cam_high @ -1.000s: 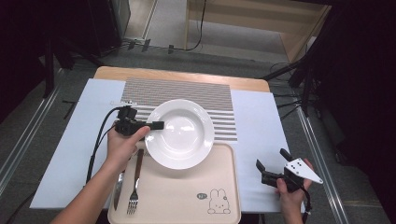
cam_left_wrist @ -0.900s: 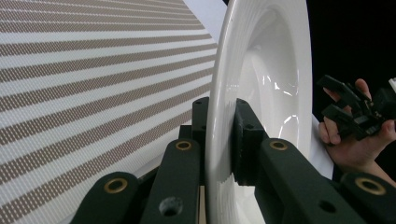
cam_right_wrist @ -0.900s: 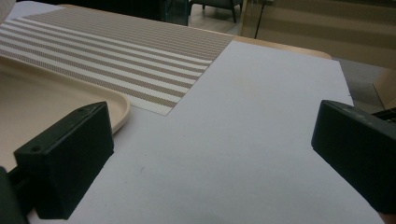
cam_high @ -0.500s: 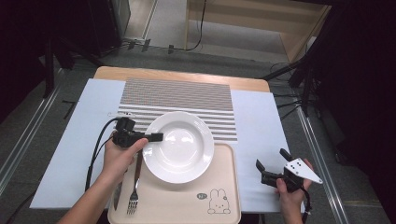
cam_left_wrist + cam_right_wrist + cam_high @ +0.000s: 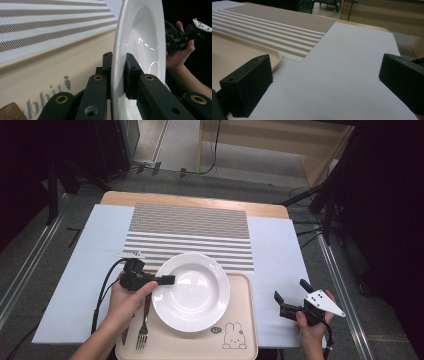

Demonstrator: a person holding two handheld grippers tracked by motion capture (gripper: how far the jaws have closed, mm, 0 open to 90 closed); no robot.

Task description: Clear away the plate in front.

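Left gripper (image 5: pixel 167 280): jaws clamped on the rim of the plate (image 5: pixel 192 292), one pad above and one below.
Plate: white, over the far part of the tray (image 5: pixel 245 340), its far edge over the striped mat (image 5: pixel 190 230).
Right gripper (image 5: pixel 290 301): jaws wide apart, holding nothing, over the sheet (image 5: pixel 275 250) right of the tray.
Fork (image 5: pixel 143 332): on the tray's left side.

a round, glossy white plate (image 5: pixel 192 292), empty, lies face up over the beige tray's far edge.
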